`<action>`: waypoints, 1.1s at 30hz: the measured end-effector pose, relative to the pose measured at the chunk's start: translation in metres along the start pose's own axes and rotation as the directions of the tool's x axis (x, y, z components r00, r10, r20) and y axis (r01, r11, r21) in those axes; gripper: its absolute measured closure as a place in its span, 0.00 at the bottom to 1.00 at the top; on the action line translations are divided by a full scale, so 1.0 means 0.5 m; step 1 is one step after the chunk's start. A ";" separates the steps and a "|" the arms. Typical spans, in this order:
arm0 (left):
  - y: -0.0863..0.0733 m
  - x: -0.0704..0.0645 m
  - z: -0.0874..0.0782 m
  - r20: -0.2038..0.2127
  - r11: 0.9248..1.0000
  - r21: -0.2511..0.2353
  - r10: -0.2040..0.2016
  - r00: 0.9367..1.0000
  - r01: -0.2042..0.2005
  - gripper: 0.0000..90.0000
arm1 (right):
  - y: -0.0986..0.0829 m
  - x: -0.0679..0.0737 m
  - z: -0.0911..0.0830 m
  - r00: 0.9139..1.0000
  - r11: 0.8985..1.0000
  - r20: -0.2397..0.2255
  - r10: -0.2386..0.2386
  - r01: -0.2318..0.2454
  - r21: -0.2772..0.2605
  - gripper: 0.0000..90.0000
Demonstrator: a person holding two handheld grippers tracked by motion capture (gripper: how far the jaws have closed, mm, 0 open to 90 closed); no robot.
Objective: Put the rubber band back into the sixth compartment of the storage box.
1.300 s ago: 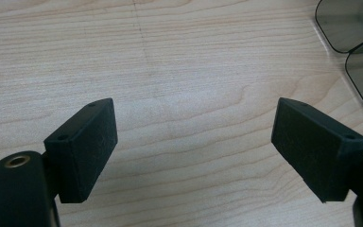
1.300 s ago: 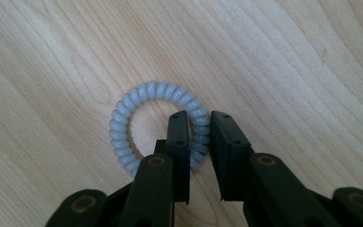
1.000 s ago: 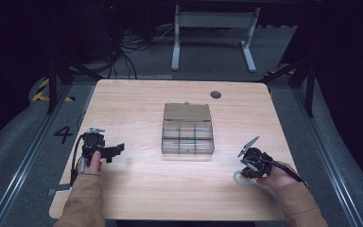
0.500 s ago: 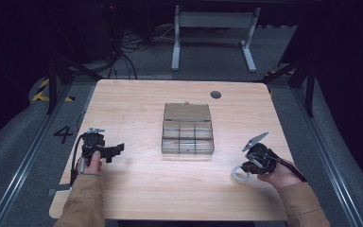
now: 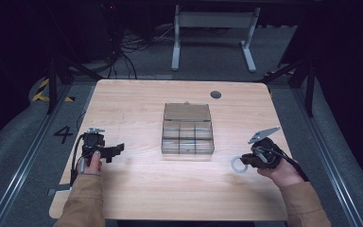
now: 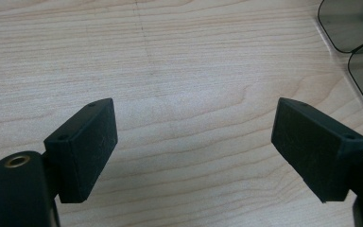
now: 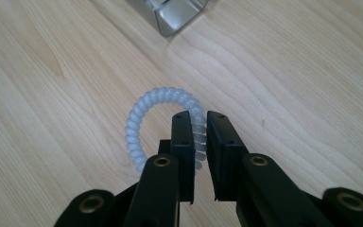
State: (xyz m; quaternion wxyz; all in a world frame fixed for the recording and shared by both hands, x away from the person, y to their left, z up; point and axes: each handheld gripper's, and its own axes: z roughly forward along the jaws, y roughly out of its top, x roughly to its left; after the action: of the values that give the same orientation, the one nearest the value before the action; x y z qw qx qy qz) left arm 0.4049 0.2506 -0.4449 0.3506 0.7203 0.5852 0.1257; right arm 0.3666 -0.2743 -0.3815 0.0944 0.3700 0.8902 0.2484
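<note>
Left gripper (image 5: 115,151): held low near the table's left edge, jaws spread wide. Right gripper (image 5: 244,161): near the right edge, jaws nearly closed, pointing left.

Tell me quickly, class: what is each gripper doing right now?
Left gripper: open, fingers spread wide over bare table, holding nothing.
Right gripper: shut on the pale spiral hair tie, near the clear box.

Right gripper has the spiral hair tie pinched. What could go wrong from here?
1. The right gripper pinches only one side of the spiral hair tie, so the springy coil might slip out.
2. The clear compartment box looks light; a bump might shift it, and the open left gripper isn't steadying it.
</note>
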 end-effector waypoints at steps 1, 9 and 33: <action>0.000 0.000 0.000 0.000 1.000 0.000 0.000 1.000 0.000 0.18 | 0.000 0.000 0.000 1.000 1.000 0.000 0.000 0.000 0.000 0.91; -0.001 0.000 -0.001 -0.002 1.000 0.000 -0.004 1.000 0.004 0.18 | 0.017 -0.009 -0.016 0.999 0.996 -0.012 0.049 -0.050 -0.075 0.91; -0.003 0.005 -0.004 -0.007 1.000 -0.001 -0.011 1.000 0.011 0.18 | 0.135 -0.016 -0.009 0.999 0.999 -0.002 -0.042 0.042 -0.031 0.91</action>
State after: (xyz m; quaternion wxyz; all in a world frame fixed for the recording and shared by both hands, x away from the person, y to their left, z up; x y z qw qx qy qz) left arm 0.4032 0.2536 -0.4449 0.3498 0.7165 0.5902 0.1266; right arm 0.4121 -0.2410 -0.3429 0.1042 0.3495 0.8940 0.2604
